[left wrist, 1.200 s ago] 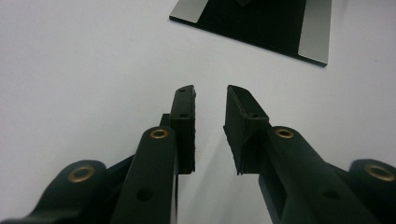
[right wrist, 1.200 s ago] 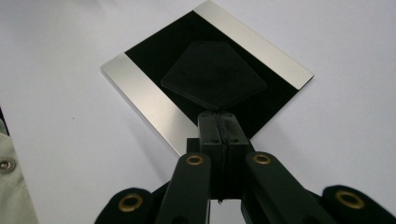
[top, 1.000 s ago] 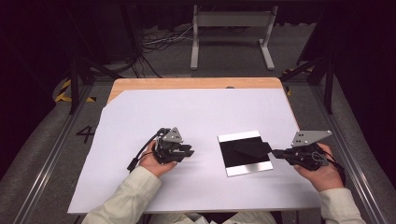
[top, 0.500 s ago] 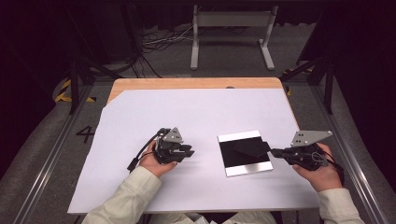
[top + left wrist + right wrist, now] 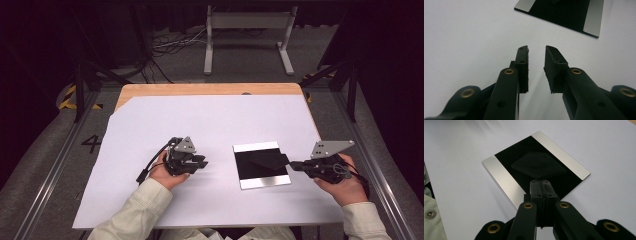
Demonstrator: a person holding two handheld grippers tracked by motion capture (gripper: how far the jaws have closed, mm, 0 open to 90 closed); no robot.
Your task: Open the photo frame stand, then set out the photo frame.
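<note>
A flat plate (image 5: 264, 182) with a black middle and silver strips at two edges lies on the white sheet, right of centre. Over its black part is a thin dark square piece (image 5: 267, 159), seen as a diamond (image 5: 539, 166) in the right gripper view. My right gripper (image 5: 292, 164) comes in from the right, its jaws shut (image 5: 540, 182) on the near corner of that piece. My left gripper (image 5: 202, 162) rests on the sheet left of the plate (image 5: 594, 17). Its jaws (image 5: 536, 51) stand open with nothing between them.
The white sheet (image 5: 210, 120) covers most of a wooden table (image 5: 200, 89). Metal rails (image 5: 370, 165) run along both sides. A grey stand (image 5: 247, 20) and cables (image 5: 170, 45) lie on the floor beyond the far edge.
</note>
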